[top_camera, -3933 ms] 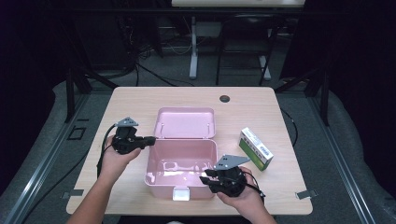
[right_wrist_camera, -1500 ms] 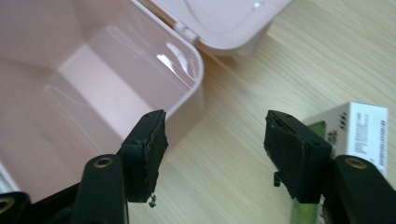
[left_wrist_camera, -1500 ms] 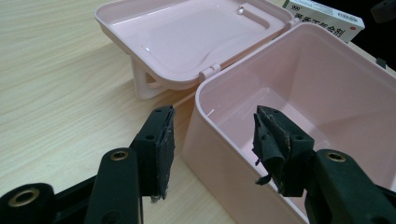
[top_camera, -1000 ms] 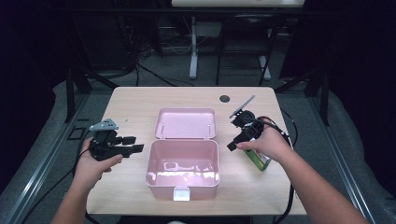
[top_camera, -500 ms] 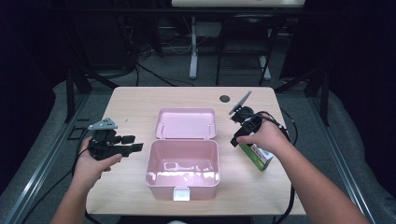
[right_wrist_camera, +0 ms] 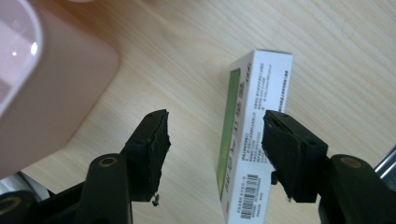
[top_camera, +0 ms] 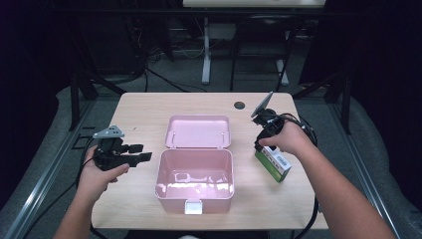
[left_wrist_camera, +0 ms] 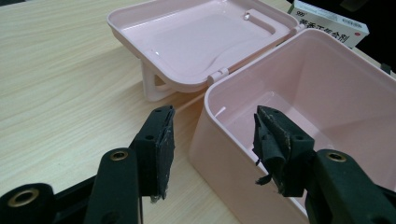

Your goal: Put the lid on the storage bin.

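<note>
An open pink plastic box (top_camera: 195, 172) stands mid-table, its lid (top_camera: 199, 132) laid back flat behind it; the inside looks bare. A green and white carton (top_camera: 272, 163) lies on the table to the box's right. My right gripper (top_camera: 259, 143) hovers over the carton's far end, jaws open and pointing down. In the right gripper view the carton (right_wrist_camera: 254, 130) lies mostly between the spread jaws, its right edge under the right fingertip (right_wrist_camera: 285, 149). My left gripper (top_camera: 144, 152) is held left of the box, open and empty. Its jaws frame the box's near corner (left_wrist_camera: 224, 107).
A small dark round hole (top_camera: 240, 105) sits in the tabletop near the far edge. A white latch tab (top_camera: 193, 206) sticks out at the box's front. Dark floor, cables and stands lie beyond the table.
Since the earliest frame both grippers left the box: the left drew back to the left, the right crossed to the carton. Over the last second the right gripper sank closer to the carton.
</note>
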